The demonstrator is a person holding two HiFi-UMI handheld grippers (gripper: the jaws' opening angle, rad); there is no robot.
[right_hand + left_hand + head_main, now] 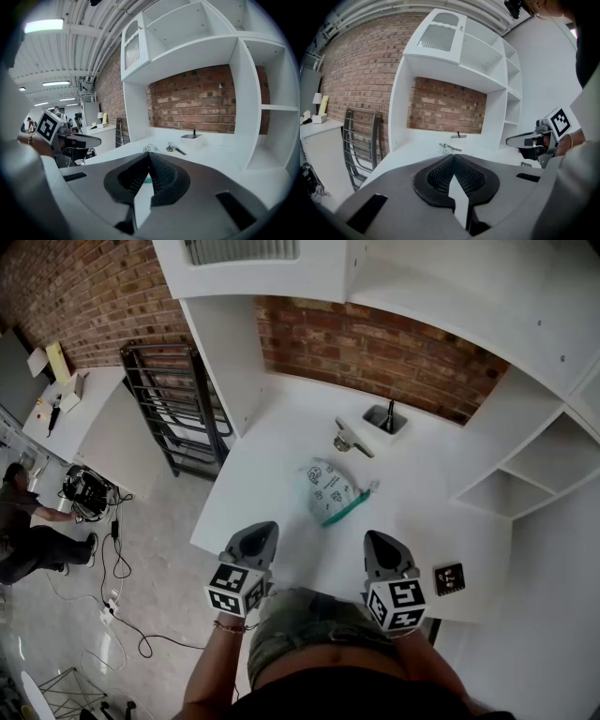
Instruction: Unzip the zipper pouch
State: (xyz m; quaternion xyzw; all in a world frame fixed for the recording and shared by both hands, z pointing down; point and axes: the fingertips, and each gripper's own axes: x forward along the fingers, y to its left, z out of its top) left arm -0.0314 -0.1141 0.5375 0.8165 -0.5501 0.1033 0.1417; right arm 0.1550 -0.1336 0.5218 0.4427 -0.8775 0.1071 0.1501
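The soft white printed pouch [330, 491] with a teal zipper edge is lying flat on the white counter [281, 446], ahead of and between the grey left gripper [262, 531] and grey right gripper [377, 540], touching neither. Both are hovering with jaws pressed together on nothing. The zipper is showing too small to judge zipped or unzipped.

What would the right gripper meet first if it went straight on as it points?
Probably the pouch, near its green zipper edge, seen just beyond the shut right gripper; depth unclear.
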